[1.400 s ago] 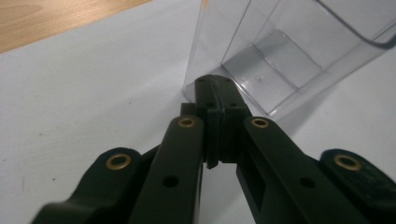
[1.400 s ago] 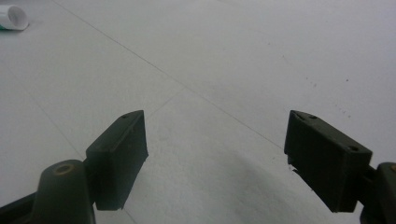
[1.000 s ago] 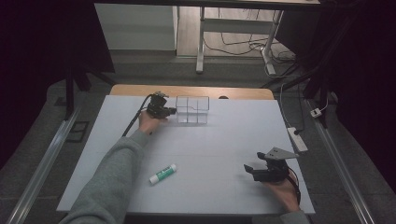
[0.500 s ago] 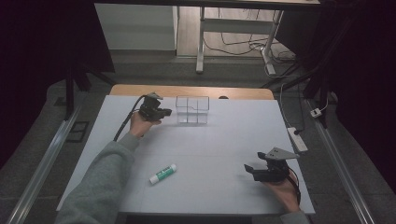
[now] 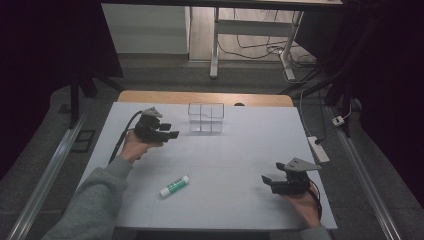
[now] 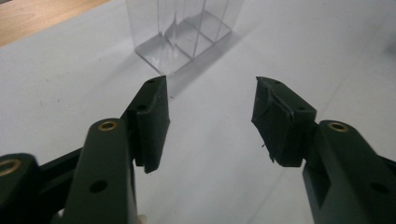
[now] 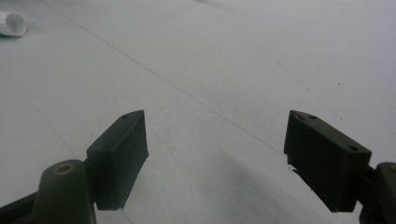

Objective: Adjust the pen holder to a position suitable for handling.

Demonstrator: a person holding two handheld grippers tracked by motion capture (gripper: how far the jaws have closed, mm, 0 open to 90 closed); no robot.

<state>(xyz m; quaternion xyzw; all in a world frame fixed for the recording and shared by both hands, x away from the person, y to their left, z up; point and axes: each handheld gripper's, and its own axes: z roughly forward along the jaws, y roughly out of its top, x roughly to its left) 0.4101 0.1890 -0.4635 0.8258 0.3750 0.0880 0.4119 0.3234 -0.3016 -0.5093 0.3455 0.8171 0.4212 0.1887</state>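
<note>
A clear plastic box [image 5: 206, 118] with compartments stands at the far middle of the white table top [image 5: 230, 150]. My left gripper [image 5: 170, 130] hovers just left of it and points at it. Its jaws have just been opening and are open, with nothing between them. In the left gripper view the left gripper [image 6: 210, 88] faces the clear box [image 6: 182, 28] a short way ahead. A white and green glue stick [image 5: 174, 186] lies near the front middle. My right gripper [image 5: 270, 184] rests open and empty at the front right. The right gripper [image 7: 215, 119] looks over bare table, with the glue stick's end [image 7: 10, 24] far left.
A strip of wooden table [image 5: 205, 97] shows beyond the white top. A white power strip [image 5: 318, 149] lies off the table's right edge. A cable trails from the left gripper along the person's grey sleeve [image 5: 95, 200].
The left gripper has drawn back from the clear box, to the left and toward the person, and its jaws have gone from shut to open. The right gripper has stayed put.
</note>
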